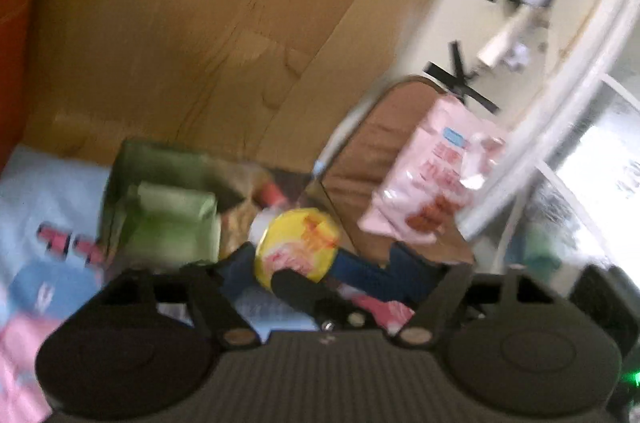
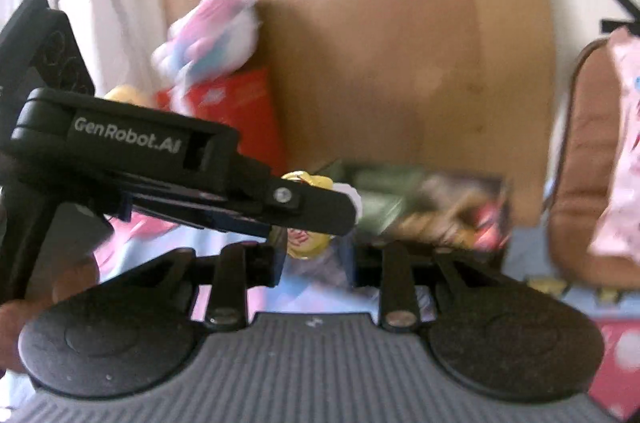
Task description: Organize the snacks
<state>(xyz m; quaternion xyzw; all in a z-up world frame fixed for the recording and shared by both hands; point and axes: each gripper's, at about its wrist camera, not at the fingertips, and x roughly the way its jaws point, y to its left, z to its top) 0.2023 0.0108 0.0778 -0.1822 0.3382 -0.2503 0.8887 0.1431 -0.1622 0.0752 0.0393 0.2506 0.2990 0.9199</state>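
While your right gripper [image 2: 316, 255] pinches the yellow snack tub [image 2: 306, 241] and the left gripper [image 1: 320, 287] stands spread (empty), you're mid-transfer; next, carry it right toward the brown basket [image 1: 360, 159].

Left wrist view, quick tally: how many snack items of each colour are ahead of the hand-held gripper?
Green: 1, the green pack
Yellow: 1, the yellow cup
Pink: 1, the pink bag
Total: 3
Blur may hide more behind them.
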